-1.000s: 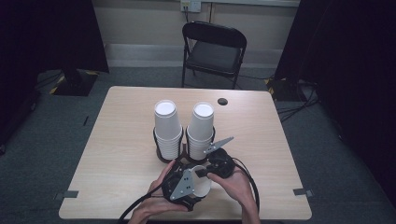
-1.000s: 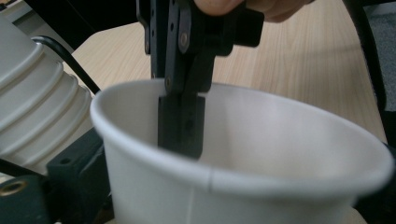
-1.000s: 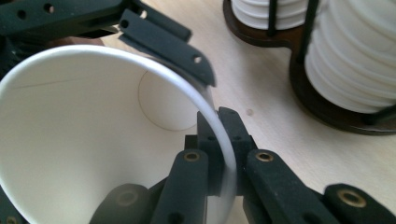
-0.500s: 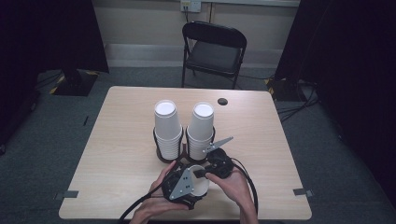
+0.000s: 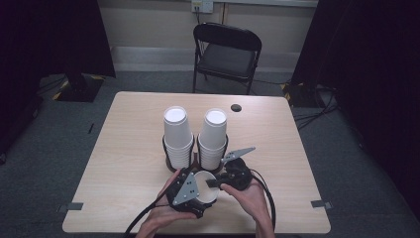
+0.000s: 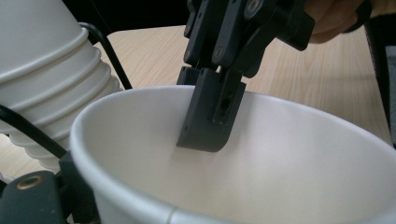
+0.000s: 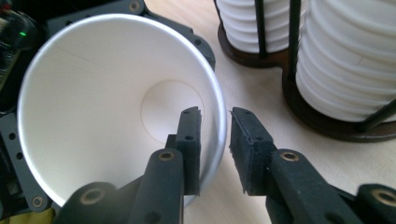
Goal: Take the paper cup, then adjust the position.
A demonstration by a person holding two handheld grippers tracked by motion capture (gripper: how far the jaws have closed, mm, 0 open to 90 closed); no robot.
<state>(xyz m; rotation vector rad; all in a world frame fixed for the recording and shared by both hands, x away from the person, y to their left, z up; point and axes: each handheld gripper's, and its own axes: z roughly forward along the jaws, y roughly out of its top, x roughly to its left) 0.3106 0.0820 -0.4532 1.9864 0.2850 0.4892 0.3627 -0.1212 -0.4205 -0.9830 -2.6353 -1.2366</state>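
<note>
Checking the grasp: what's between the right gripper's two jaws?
The wall of the paper cup: in the right gripper view, the right gripper has one jaw inside the rim, one outside, not yet closed on it.

Overhead forward-down; gripper close-ups sharing white cup (image 7: 107, 107).
</note>
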